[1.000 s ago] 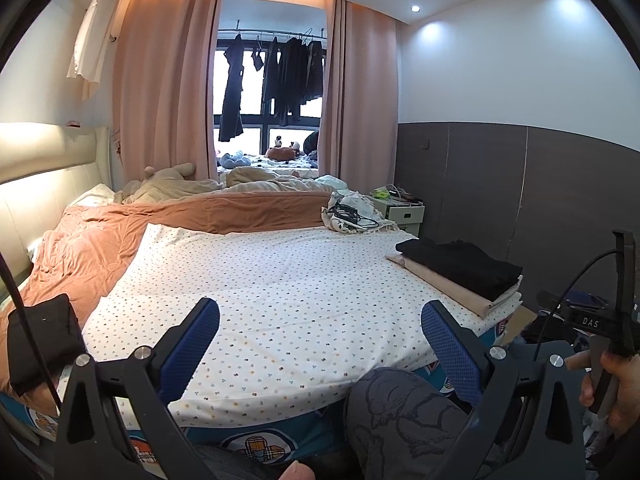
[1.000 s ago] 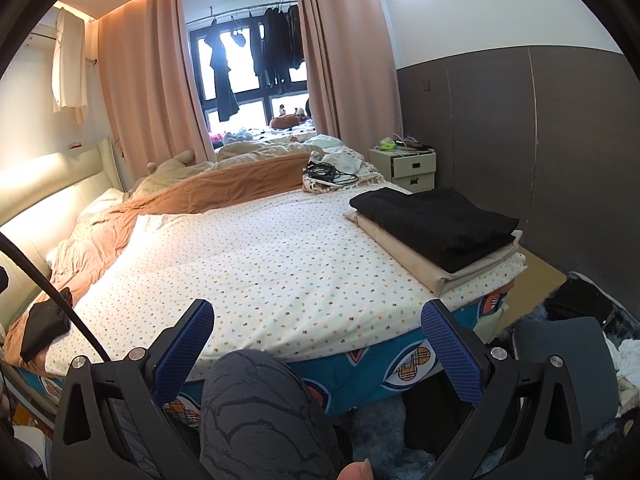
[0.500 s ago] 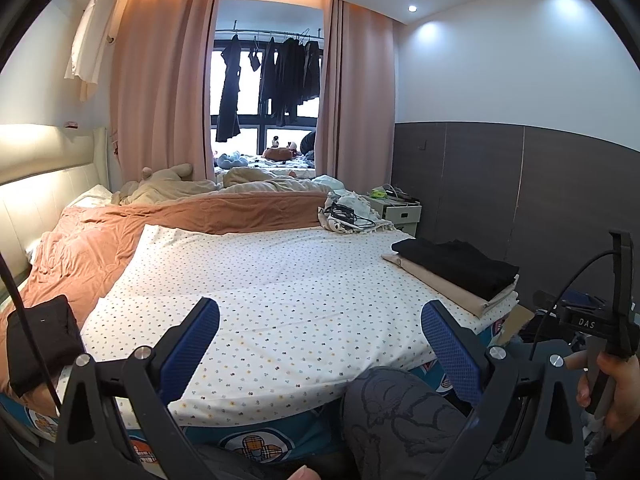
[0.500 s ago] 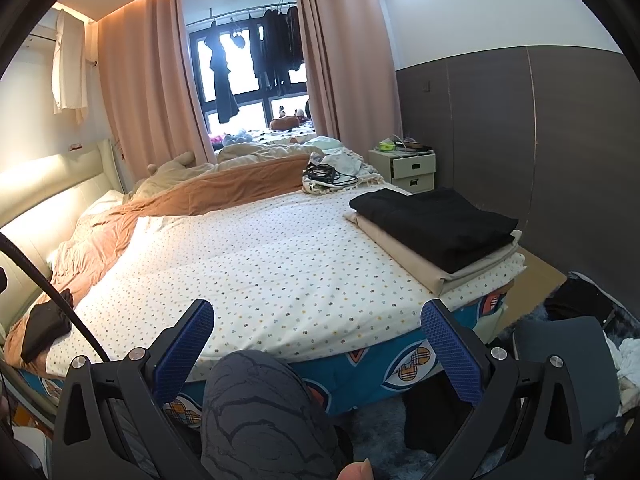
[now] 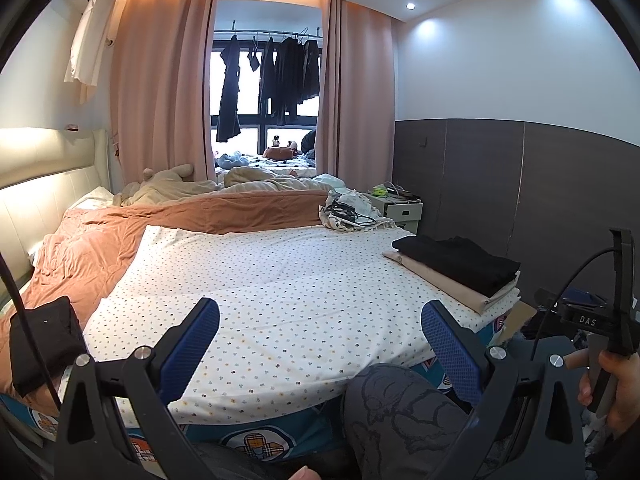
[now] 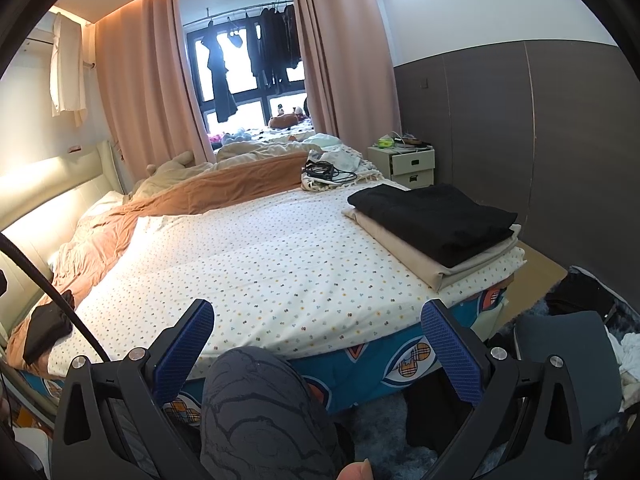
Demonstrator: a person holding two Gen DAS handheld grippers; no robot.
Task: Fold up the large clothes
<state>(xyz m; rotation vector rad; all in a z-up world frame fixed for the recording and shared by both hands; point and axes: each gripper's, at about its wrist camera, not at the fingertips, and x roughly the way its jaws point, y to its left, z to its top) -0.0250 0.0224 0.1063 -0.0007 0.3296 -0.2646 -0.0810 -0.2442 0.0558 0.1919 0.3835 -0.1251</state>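
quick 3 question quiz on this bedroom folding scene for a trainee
1. True or false: the black folded garment lies on top of the beige folded garment.
2. Which hand-held gripper is shut on cloth? A) left B) right C) neither
3. Fill in: the tangle of black cables rests on a ___.

Key: 1 true. 2 C: the left hand-held gripper and the right hand-held gripper are both open and empty. 3 bed.

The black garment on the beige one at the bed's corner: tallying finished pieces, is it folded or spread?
Folded: the black garment lies as a compact rectangle with stacked edges, atop the folded beige garment.
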